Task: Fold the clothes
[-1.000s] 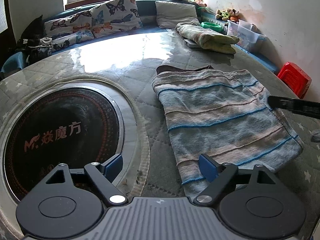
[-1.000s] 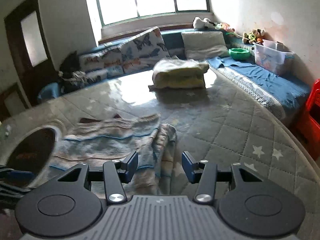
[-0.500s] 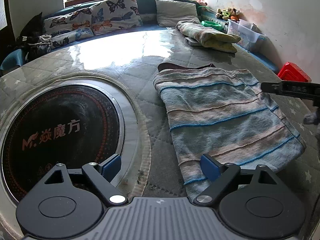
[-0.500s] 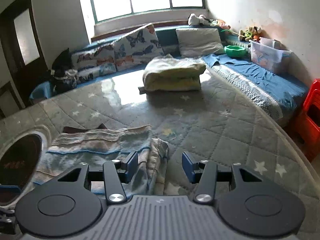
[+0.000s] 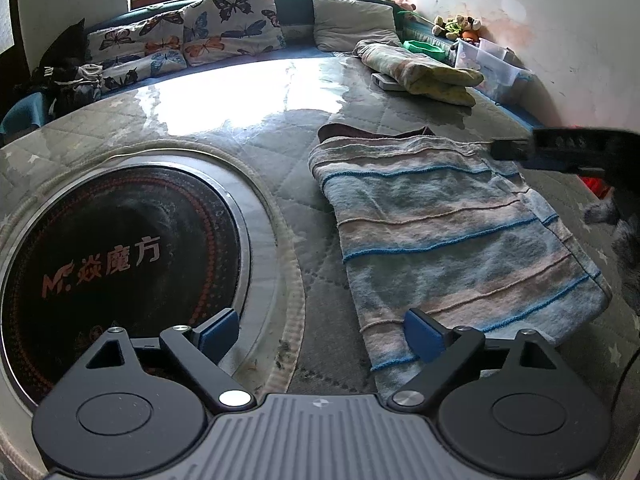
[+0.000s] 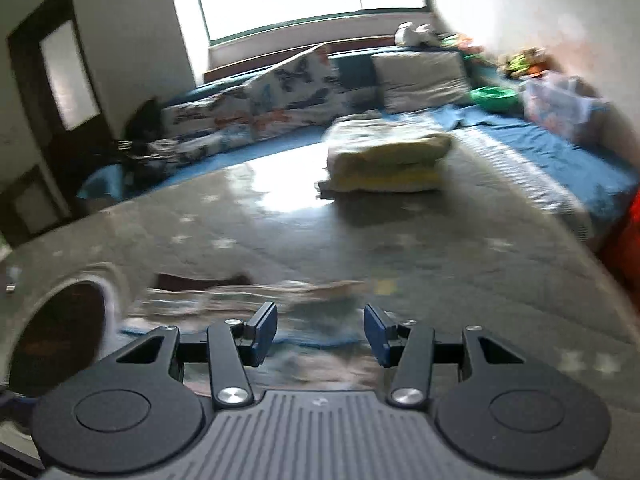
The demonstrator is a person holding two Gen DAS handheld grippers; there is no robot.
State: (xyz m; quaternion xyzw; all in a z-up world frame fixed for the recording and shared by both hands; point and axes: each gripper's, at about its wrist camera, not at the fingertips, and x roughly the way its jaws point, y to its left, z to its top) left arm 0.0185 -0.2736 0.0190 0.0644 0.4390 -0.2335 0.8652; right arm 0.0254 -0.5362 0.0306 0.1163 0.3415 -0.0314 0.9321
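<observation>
A folded knit garment (image 5: pixel 448 232) with blue, pink and cream stripes lies flat on the quilted grey tabletop (image 5: pixel 256 132). My left gripper (image 5: pixel 320 334) hovers at its near left corner. Its jaws are opening wide and nothing is between them; the right pad (image 5: pixel 424 336) is over the garment's edge. In the blurred right wrist view the same garment (image 6: pixel 248 300) lies just beyond and below my right gripper (image 6: pixel 320 330), which is open with an empty gap. A dark finger (image 5: pixel 520 150) of that right gripper shows over the garment's far right corner.
A round black glass hob (image 5: pixel 116 256) with printed lettering is set into the table at left. A folded yellow-green blanket (image 5: pixel 424 72) lies at the far side. Butterfly cushions (image 5: pixel 224 24), a clear plastic box (image 5: pixel 492 60) and a red stool (image 6: pixel 628 232) line the bench and wall.
The right gripper has travelled along the garment's right side toward its far corner, and its view has blurred. The left jaws have spread a little wider. The garment lies as before.
</observation>
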